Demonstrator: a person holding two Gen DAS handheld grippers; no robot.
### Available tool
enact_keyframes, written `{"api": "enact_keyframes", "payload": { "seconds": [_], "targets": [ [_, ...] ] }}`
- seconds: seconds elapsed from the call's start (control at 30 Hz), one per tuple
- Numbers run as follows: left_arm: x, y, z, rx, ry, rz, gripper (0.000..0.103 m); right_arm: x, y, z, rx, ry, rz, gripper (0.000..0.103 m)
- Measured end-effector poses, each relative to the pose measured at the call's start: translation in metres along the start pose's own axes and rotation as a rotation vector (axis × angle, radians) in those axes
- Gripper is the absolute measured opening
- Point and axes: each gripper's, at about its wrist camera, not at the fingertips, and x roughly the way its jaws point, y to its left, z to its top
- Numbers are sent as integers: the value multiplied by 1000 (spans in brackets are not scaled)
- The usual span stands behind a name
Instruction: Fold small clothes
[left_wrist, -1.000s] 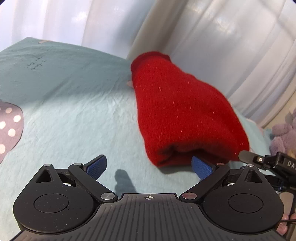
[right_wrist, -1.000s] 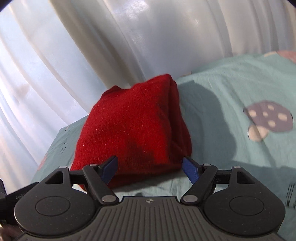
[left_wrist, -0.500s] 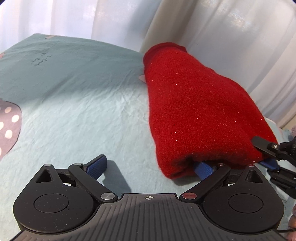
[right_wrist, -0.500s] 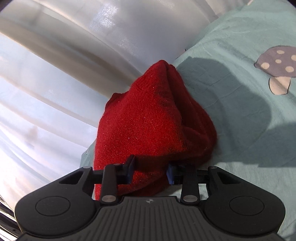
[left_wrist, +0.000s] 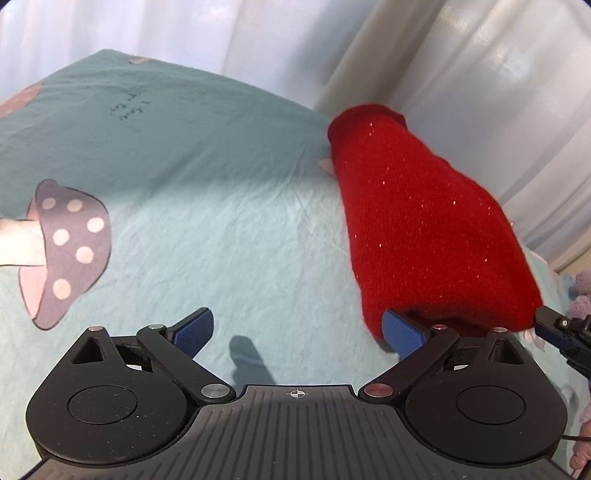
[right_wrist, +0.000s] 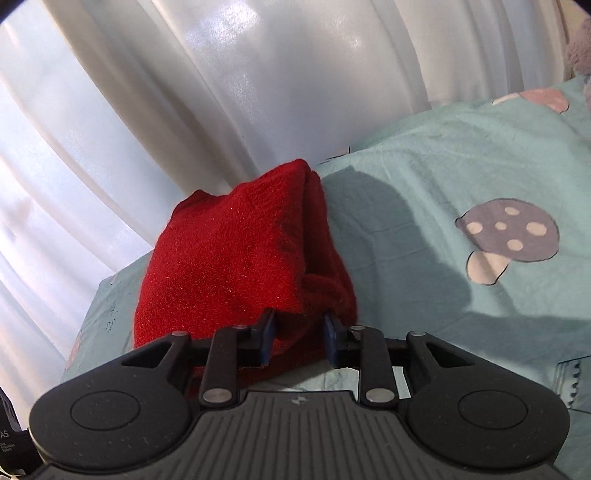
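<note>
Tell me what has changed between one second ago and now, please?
The right gripper has closed on the near edge of the red sweater; one second ago its fingers were wide apart. The left gripper has stayed open, one finger at the sweater's near edge. The sweater is still folded on the mushroom-print bedsheet, in front of the curtain.

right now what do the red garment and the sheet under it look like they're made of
Red garment: looks like a fuzzy knit, maybe wool or acrylic, matte with tiny glinting flecks. Sheet: seems thin woven cotton, matte pale teal, finely creased, printed with mushrooms.
</note>
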Motion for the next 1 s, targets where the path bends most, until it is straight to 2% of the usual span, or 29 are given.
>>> {"api": "enact_keyframes", "payload": {
  "seconds": [0.13,0.23,0.33,0.4,0.43,0.5,0.53,0.6,0.67,0.77,0.87,1.0],
  "targets": [
    [-9,-16,23,10,-104,-32,101,-20,27,8,-246,-129,-86,29],
    [11,-43,35,54,-111,-52,101,-8,57,7,-406,-191,-28,33],
    [27,-62,34,97,-77,-58,101,17,79,4,-448,-149,79,32],
    [41,-68,28,139,-50,-27,102,29,91,-3,-499,-133,104,31],
    [47,-67,24,144,-42,-28,102,37,94,-6,-534,-118,94,30],
    [55,-61,20,119,-15,-62,103,61,91,-13,-595,-39,-27,29],
    [57,-58,19,98,-3,-78,103,67,83,-16,-605,-30,-46,29],
    [58,-52,20,74,13,-99,103,64,72,-15,-601,-33,-13,29],
    [51,-46,24,44,38,-111,103,59,73,-9,-599,-3,-23,29],
    [33,-41,35,17,-6,-131,103,45,84,4,-576,-15,-19,29],
    [32,-41,50,22,-58,-111,103,42,94,12,-604,-81,-13,31],
    [54,-48,54,67,-30,-84,103,62,104,13,-633,-86,-62,32]
  ]
}}
